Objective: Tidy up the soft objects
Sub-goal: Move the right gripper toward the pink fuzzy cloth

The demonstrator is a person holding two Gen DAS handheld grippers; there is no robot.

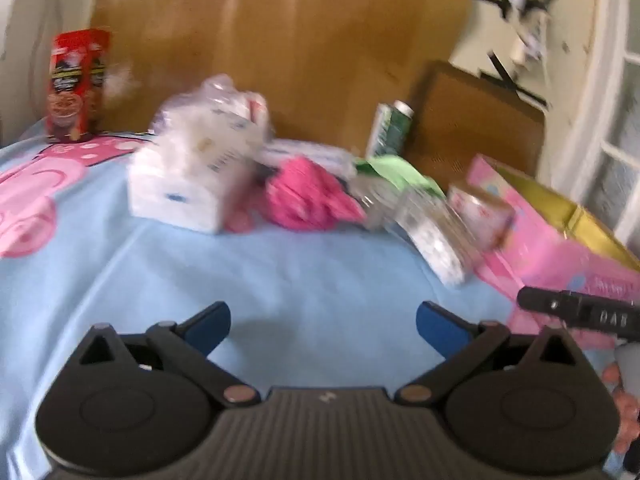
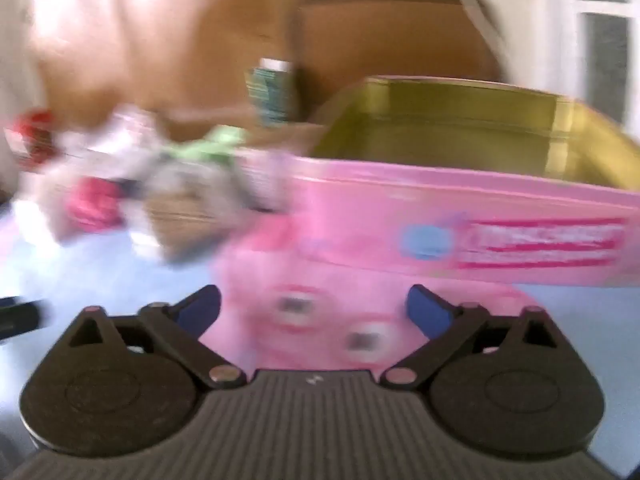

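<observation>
On a light blue cloth [image 1: 280, 264] lies a heap of soft things: a white wrapped pack [image 1: 192, 172], a bright pink knitted bundle [image 1: 308, 196], a green cloth [image 1: 396, 168] and a clear-wrapped packet [image 1: 432, 232]. A pink tin [image 2: 460, 216] with a gold inside stands open at the right. My left gripper [image 1: 323, 330] hangs open over bare blue cloth, short of the heap. My right gripper [image 2: 313, 314] is open too, low in front of the pink tin's near wall, with only the cloth's pink print between its fingers. The right wrist view is blurred.
A red snack box [image 1: 76, 84] stands at the far left, a green and white carton [image 1: 390, 128] behind the heap. Brown cardboard [image 1: 280, 40] rises at the back. The other gripper's black finger [image 1: 576, 310] shows at the right edge of the left wrist view.
</observation>
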